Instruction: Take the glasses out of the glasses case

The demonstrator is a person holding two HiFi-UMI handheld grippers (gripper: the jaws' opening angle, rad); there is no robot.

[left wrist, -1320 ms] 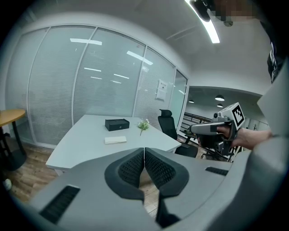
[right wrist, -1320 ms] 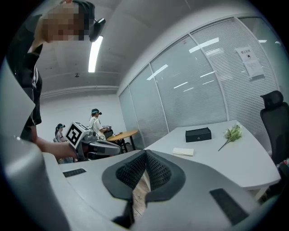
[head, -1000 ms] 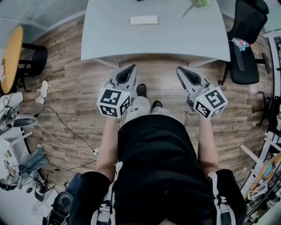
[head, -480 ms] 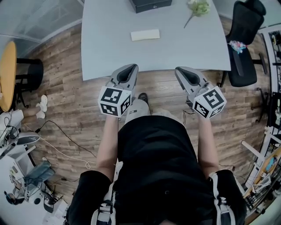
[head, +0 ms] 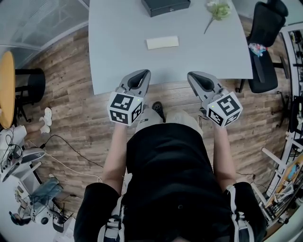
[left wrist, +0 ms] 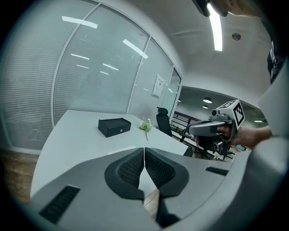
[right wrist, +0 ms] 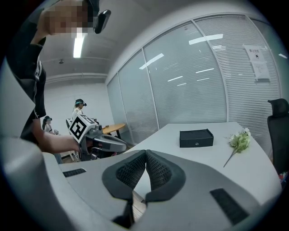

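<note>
The black glasses case (head: 165,6) lies closed at the far side of the grey table (head: 118,56). It also shows in the left gripper view as the case (left wrist: 114,126) and in the right gripper view as the case (right wrist: 196,138). No glasses are visible. My left gripper (head: 141,73) and right gripper (head: 193,75) hover side by side at the table's near edge, well short of the case. Both are shut with nothing between the pads. In each gripper view the other one shows: the right gripper (left wrist: 216,128) and the left gripper (right wrist: 97,137).
A white flat cloth (head: 162,42) lies mid-table, between me and the case. A green flower sprig (head: 217,8) lies right of the case. A black office chair (head: 265,47) stands at the table's right end. Cables and equipment clutter the floor at left.
The person has stepped toward the table with both grippers held ahead. The table now sits lower in the head view, and the black case has come into sight. Both grippers stayed shut.
</note>
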